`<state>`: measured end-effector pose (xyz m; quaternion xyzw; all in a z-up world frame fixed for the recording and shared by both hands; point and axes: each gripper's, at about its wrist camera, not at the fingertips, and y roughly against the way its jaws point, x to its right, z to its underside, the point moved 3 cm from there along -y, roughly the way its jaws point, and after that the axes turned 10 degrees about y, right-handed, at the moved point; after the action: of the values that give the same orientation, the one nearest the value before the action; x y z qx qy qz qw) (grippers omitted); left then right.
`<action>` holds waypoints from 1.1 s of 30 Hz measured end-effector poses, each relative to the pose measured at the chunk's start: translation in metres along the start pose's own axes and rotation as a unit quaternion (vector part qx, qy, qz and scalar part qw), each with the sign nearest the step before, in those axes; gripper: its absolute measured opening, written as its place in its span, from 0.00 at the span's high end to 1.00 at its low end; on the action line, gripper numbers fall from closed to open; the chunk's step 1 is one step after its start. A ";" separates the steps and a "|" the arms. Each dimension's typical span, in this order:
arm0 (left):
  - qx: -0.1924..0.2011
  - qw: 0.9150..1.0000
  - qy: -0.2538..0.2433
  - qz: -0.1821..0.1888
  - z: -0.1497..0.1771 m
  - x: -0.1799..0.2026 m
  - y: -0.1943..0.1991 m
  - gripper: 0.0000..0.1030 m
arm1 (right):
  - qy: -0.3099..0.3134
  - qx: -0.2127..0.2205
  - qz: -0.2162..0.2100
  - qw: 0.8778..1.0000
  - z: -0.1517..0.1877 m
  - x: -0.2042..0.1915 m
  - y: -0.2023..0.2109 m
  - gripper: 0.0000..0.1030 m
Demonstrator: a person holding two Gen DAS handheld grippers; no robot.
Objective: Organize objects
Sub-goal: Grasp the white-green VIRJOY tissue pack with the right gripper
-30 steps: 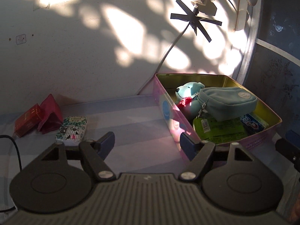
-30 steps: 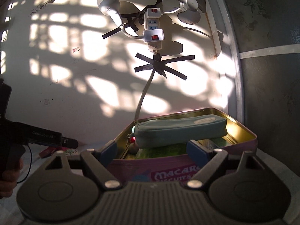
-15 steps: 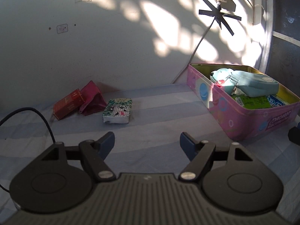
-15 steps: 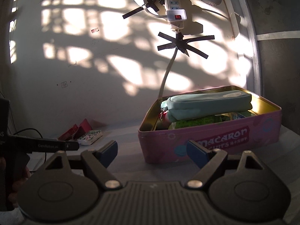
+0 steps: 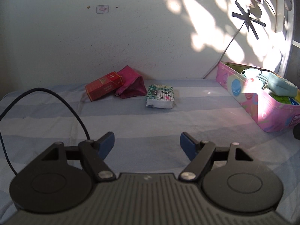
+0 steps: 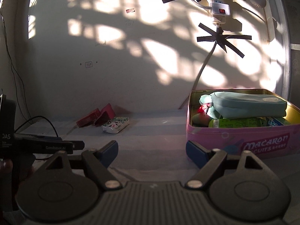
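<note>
A pink tin [image 5: 249,101] stands at the right and holds a teal pouch [image 5: 279,86], a teal plush toy [image 5: 250,73] and green packets. It also shows in the right wrist view [image 6: 240,140] with the pouch [image 6: 249,104] on top. A patterned tissue pack [image 5: 160,96], a magenta pouch [image 5: 131,82] and a red box [image 5: 104,88] lie by the wall. The pack also shows in the right wrist view [image 6: 115,124]. My left gripper [image 5: 147,143] is open and empty, well short of the pack. My right gripper [image 6: 151,150] is open and empty, in front of the tin's left corner.
A striped blue cloth [image 5: 150,123] covers the surface. A black cable [image 5: 56,97] loops at the left. A white wall stands behind, with a power strip [image 6: 218,5] and cord taped to it. The left hand-held unit [image 6: 37,146] shows at the left of the right wrist view.
Both grippers have pulled back from the tin. The left one has swung left, so the tissue pack, pouch and red box now lie ahead of it. Both stay open.
</note>
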<state>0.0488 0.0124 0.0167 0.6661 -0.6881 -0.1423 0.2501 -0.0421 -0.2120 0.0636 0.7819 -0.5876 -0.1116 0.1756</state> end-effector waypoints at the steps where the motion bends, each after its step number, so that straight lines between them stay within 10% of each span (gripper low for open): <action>1: 0.002 1.000 -0.001 -0.004 0.001 -0.006 0.000 0.24 | 0.004 -0.003 -0.003 1.000 -0.001 -0.004 -0.004 0.19; 14: -0.014 0.998 0.065 -0.002 0.006 -0.051 -0.011 0.23 | 0.040 -0.069 -0.046 0.996 0.007 -0.051 -0.064 0.20; 26: -0.026 0.996 0.088 0.006 0.004 -0.060 -0.016 0.22 | -0.038 -0.147 -0.063 0.986 -0.058 -0.063 -0.231 0.16; 33: -0.024 0.997 0.068 0.012 0.003 -0.054 -0.017 0.22 | 0.025 -0.180 -0.020 0.983 -0.050 -0.094 -0.287 0.09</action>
<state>0.0606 0.0639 -0.0030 0.6599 -0.6736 -0.1099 0.3142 0.2033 -0.0438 -0.0099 0.7520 -0.5372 -0.1991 0.3259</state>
